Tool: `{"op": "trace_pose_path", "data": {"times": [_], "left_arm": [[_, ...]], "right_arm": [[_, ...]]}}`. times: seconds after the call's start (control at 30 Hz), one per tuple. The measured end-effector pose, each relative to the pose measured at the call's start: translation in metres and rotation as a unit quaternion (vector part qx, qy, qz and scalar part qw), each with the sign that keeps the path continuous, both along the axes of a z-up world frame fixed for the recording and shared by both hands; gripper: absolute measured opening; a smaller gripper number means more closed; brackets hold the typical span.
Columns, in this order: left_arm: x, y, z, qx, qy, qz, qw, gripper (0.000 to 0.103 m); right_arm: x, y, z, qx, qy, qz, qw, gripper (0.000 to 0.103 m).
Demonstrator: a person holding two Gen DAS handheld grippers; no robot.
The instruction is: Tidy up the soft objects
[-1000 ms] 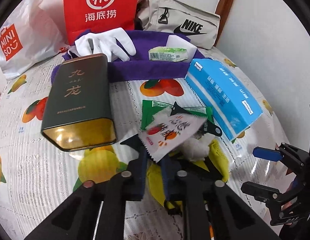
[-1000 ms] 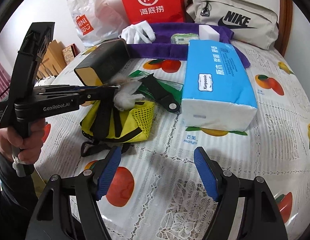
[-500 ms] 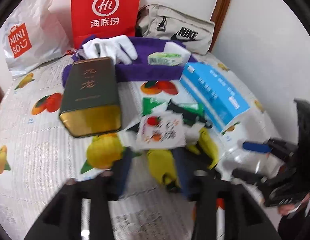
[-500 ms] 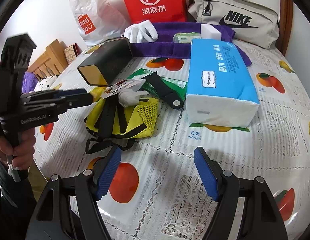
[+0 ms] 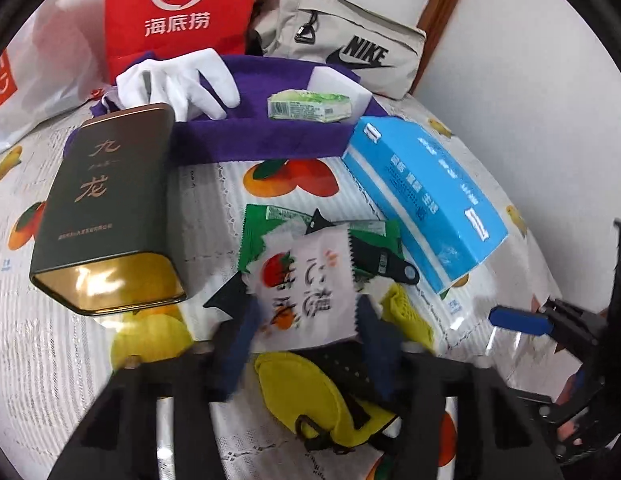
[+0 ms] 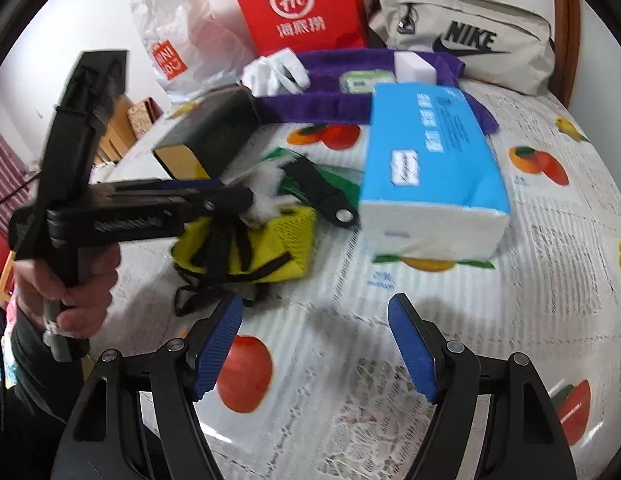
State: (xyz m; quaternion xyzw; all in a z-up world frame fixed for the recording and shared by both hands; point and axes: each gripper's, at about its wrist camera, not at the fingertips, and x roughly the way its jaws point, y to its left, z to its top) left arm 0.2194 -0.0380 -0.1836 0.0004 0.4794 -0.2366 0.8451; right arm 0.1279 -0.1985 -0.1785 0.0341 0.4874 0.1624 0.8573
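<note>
Far left lies the dark tin (image 5: 106, 208). Centre, the left gripper (image 5: 306, 320) straddles the white sachet (image 5: 310, 280) atop the yellow mesh bag (image 5: 310, 404); its jaws have just been closing, pads seemingly not yet pressing. Step in hand: regrasping the sachet. Next: firm closure, then lift. Right gripper (image 6: 314, 344) stands released, empty, near the blue tissue pack (image 6: 430, 168).

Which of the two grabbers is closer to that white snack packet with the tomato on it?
Left. The left gripper straddles the snack packet; the right gripper hangs open, apart from it.
</note>
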Motion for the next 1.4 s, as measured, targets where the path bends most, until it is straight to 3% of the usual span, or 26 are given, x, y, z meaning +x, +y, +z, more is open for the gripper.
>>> {"op": "trace_pose_path", "data": {"times": [0.07,0.27,0.5,0.7,0.8,0.83,0.97,1.03,1.13,1.17,1.23,1.4], "left_arm": [[-0.002,0.0,0.002,0.007,-0.008,-0.006,0.9999,0.023],[-0.003,0.014,0.009,0.0,-0.009,0.005,0.9999,0.012],[-0.006,0.042,0.012,-0.006,-0.01,0.04,0.9991,0.01],[-0.011,0.063,0.004,-0.019,0.001,0.059,0.9981,0.01],[-0.011,0.067,0.0,-0.022,0.005,0.062,0.9978,0.01],[-0.011,0.067,0.0,-0.023,0.005,0.059,0.998,0.01],[-0.011,0.069,-0.002,-0.029,0.006,0.06,0.9978,0.01],[-0.01,0.071,-0.003,-0.035,0.009,0.06,0.9975,0.01],[-0.011,0.074,-0.003,-0.039,0.011,0.063,0.9972,0.01],[-0.011,0.076,-0.004,-0.041,0.012,0.065,0.997,0.01],[-0.011,0.08,-0.002,-0.047,0.009,0.068,0.9966,0.01],[-0.005,0.08,0.004,-0.061,-0.005,0.063,0.9961,0.011]], "right_arm": [[0.001,0.008,0.006,0.004,-0.017,0.015,1.0,0.075],[0.012,0.035,0.016,0.011,-0.05,0.048,0.998,0.074],[0.031,0.068,0.005,-0.018,-0.047,0.095,0.994,0.059],[0.042,0.08,-0.006,-0.045,-0.037,0.11,0.992,0.054],[0.042,0.086,-0.014,-0.094,-0.031,0.117,0.988,0.026],[0.04,0.089,-0.015,-0.116,-0.038,0.121,0.985,0.026],[0.036,0.089,-0.012,-0.126,-0.036,0.13,0.983,0.028],[0.038,0.088,-0.01,-0.11,-0.03,0.133,0.985,0.043],[0.04,0.096,-0.016,-0.122,-0.028,0.142,0.982,0.047],[0.04,0.1,-0.019,-0.135,-0.033,0.145,0.98,0.046],[0.041,0.103,-0.021,-0.143,-0.038,0.143,0.979,0.017],[0.038,0.095,-0.013,-0.125,-0.043,0.135,0.982,0.018]]}}
